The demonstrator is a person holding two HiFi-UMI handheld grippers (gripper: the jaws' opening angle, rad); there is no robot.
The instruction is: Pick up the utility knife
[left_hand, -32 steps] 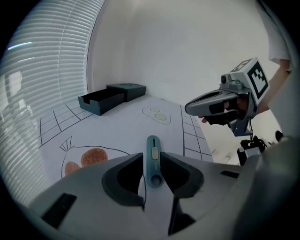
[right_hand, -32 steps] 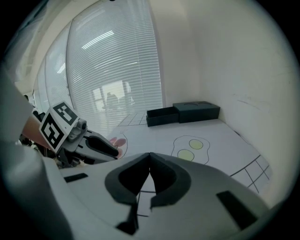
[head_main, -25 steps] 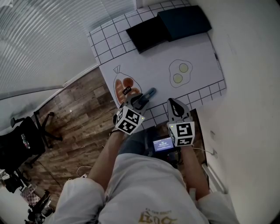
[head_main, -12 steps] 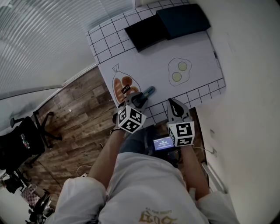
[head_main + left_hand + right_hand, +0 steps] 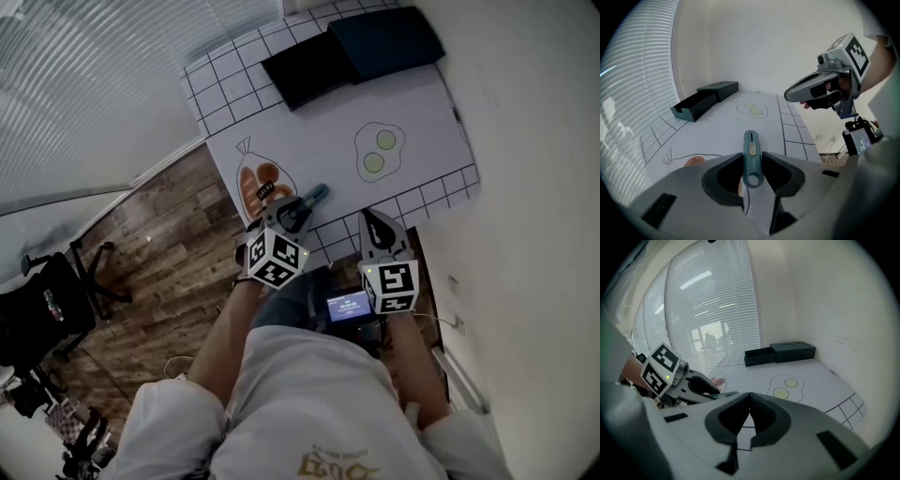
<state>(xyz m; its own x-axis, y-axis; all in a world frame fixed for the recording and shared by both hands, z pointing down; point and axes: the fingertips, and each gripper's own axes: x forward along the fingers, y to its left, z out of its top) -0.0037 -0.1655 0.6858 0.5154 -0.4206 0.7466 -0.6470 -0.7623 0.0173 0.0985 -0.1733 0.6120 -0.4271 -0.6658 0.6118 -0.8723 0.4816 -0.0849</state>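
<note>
**Item: utility knife** (image 5: pixel 751 158). Teal, slim, with a slider on its back and a ring hole at the near end. It lies flat on the white worktop (image 5: pixel 319 141) near the front edge, just beside a drawn bag outline (image 5: pixel 261 183), with its far end aimed toward the back.

**Left tongs** (image 5: pixel 752 159). They are set astride the near end of the knife, one jaw on each side. The jaws are closing, and the pads stand just beside the handle's flanks. No firm press can be confirmed, and the knife has not been lifted.

**Right tongs** (image 5: pixel 749 399). The jaws are together with nothing between them. They are held off the front edge of the worktop, apart from the knife.

**Surroundings.** A fried-egg drawing (image 5: pixel 380 150) lies mid-worktop, and a dark box (image 5: pixel 384 39) sits at the far end. Both are well apart from the knife.

**Step in hand (judged).** This is the grasp. The approach is finished and the closing is under way.

**Next move (judged).** The closing is to be carried through until both pads bear squarely on the handle. The grip should be kept behind the slider so that it is not pushed. A straight lift off the worktop is then called for, with the narrow handle kept from twisting between the pads.
</note>
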